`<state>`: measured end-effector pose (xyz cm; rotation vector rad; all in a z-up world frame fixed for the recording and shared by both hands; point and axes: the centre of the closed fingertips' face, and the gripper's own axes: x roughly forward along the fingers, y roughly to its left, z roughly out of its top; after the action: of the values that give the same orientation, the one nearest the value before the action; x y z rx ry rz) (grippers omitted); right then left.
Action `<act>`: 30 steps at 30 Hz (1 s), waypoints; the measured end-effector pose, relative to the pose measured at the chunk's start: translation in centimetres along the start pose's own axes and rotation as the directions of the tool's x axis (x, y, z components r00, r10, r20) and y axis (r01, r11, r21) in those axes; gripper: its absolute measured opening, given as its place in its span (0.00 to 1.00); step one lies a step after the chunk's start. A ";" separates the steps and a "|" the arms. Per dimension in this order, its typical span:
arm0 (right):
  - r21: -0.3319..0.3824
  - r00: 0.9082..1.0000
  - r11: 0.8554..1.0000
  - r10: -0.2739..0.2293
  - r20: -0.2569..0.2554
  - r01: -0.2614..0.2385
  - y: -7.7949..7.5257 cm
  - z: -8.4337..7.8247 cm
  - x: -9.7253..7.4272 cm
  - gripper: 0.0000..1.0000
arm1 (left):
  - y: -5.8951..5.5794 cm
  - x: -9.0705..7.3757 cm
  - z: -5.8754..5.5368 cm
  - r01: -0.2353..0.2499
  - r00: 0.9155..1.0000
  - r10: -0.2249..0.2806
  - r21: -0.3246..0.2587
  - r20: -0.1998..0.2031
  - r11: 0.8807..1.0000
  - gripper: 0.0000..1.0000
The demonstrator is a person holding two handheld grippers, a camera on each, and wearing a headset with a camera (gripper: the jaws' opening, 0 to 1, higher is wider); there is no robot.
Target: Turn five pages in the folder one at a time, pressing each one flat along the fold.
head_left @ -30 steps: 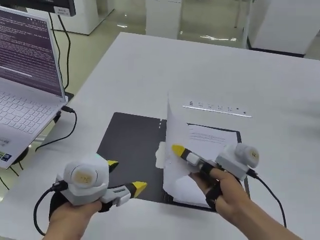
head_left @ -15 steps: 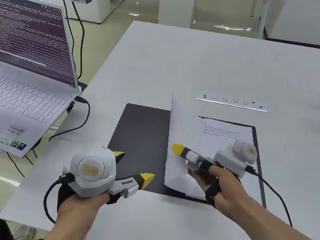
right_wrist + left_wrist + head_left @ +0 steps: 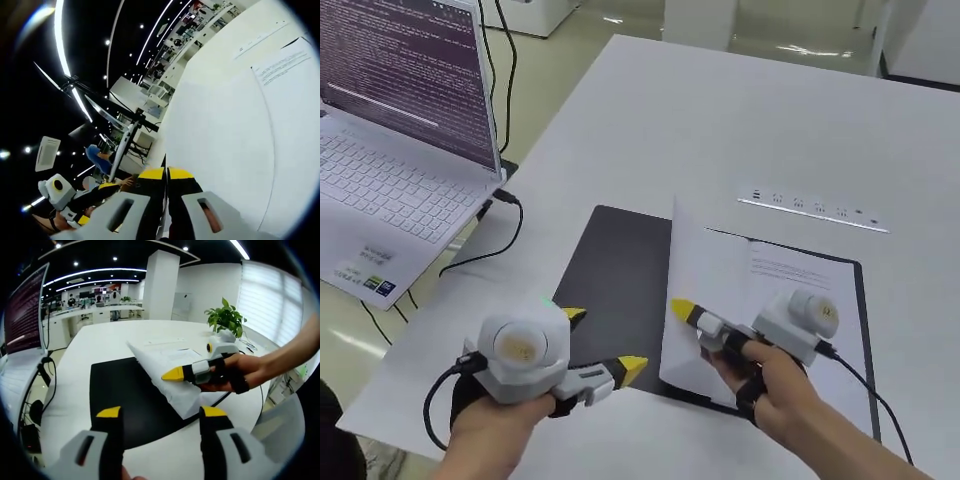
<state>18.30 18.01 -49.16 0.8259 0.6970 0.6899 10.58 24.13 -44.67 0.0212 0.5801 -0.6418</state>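
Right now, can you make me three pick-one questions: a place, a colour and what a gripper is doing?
1. Where is the laptop? A left of the folder B on the folder C under it
2. What colour are the gripper tips? A red B yellow C green
3. The right gripper is A open B shut on the page C holding a pen
1 A: it sits past the folder's left edge. 2 B: every tip is yellow. 3 B: its jaws pinch the lifted page.

A power strip (image 3: 813,210) lies on the white table (image 3: 720,110), an open laptop (image 3: 395,150) beside its left edge.
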 end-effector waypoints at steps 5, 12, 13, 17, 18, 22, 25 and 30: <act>0.012 1.000 1.000 0.004 -0.023 -0.004 0.0 -0.6 0.9 0.00 | -0.1 0.2 -0.5 0.000 1.000 0.000 -0.020 -0.011 1.000 0.61; 0.010 0.999 1.000 0.009 -0.044 -0.009 -0.1 -1.2 1.9 0.00 | 0.2 0.3 -0.9 -0.002 1.000 0.002 -0.035 -0.015 0.999 0.61; 0.011 0.999 1.000 0.009 -0.048 -0.008 -0.1 -1.3 2.1 0.00 | 0.4 0.4 -1.2 -0.004 1.000 0.004 -0.044 -0.021 0.999 0.61; 0.015 0.998 1.000 0.001 -0.070 0.000 -0.7 -2.0 2.7 0.00 | 0.6 0.4 -1.4 -0.015 1.000 0.014 -0.062 -0.020 0.998 0.61; 0.016 0.997 1.000 0.000 -0.073 0.001 -0.8 -2.1 2.9 0.00 | 0.5 0.4 -1.5 -0.016 1.000 0.014 -0.063 -0.020 0.998 0.61; 0.026 0.996 1.000 0.000 -0.089 0.002 -0.8 -2.4 3.4 0.01 | 0.1 0.5 -1.9 -0.006 1.000 0.005 -0.064 -0.028 0.998 0.61; 0.035 0.995 0.999 -0.003 -0.102 0.006 -1.0 -3.0 3.8 0.03 | -0.5 0.9 -2.5 0.020 0.999 -0.023 -0.067 -0.046 0.998 0.62; 0.031 0.994 1.000 -0.003 -0.112 0.006 -1.1 -3.3 4.1 0.06 | -1.4 1.2 -2.6 0.043 0.997 -0.046 -0.056 -0.056 0.998 0.62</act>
<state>18.44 21.93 -52.85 0.8181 0.8121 0.7272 9.23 22.84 -47.28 -0.0247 0.6545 -0.6696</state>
